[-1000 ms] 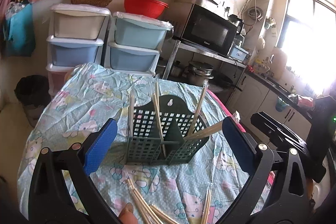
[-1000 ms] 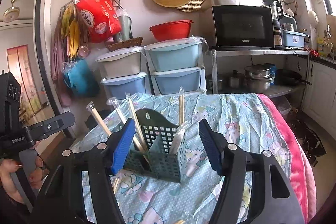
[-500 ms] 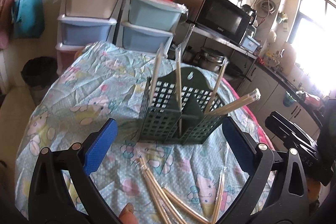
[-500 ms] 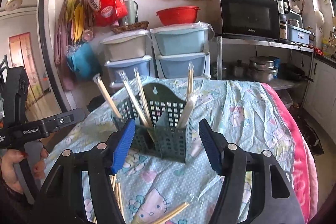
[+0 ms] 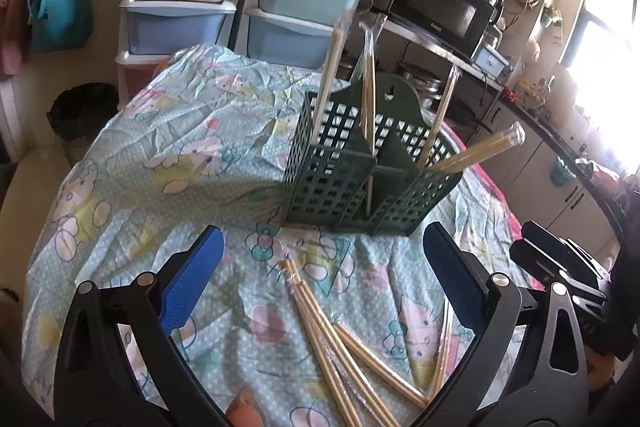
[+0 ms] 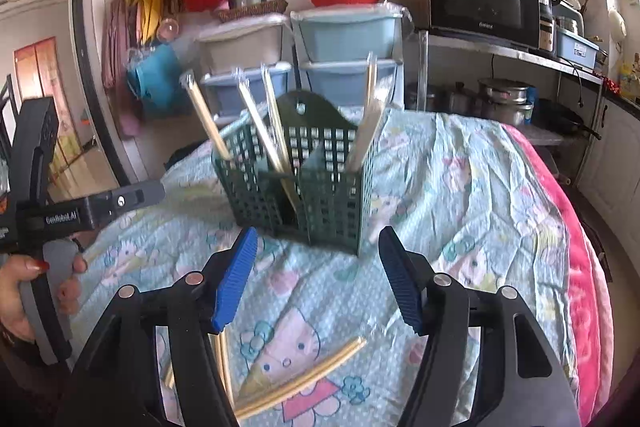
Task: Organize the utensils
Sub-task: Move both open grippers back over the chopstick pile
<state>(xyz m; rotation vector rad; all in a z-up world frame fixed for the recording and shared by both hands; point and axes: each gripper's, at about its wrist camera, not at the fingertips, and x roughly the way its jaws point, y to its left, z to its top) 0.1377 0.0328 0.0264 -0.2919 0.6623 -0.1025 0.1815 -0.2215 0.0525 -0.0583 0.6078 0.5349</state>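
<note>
Both sets of jaws stand wide apart, nothing between them. Left gripper (image 5: 320,287) hangs above loose wrapped chopsticks (image 5: 340,343) on the worktop; right gripper (image 6: 314,279) faces the green basket (image 6: 296,183), which holds several pairs.

Risk: slick wrapping, overlapping sticks; a pinch may lift two, or nudge the light basket over.

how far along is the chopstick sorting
Partly done: several wrapped chopstick pairs already stand in the green basket. Nothing is in hand; the left claw and right claw are both open and empty. Left: the loose chopsticks lying on the tablecloth.
</note>
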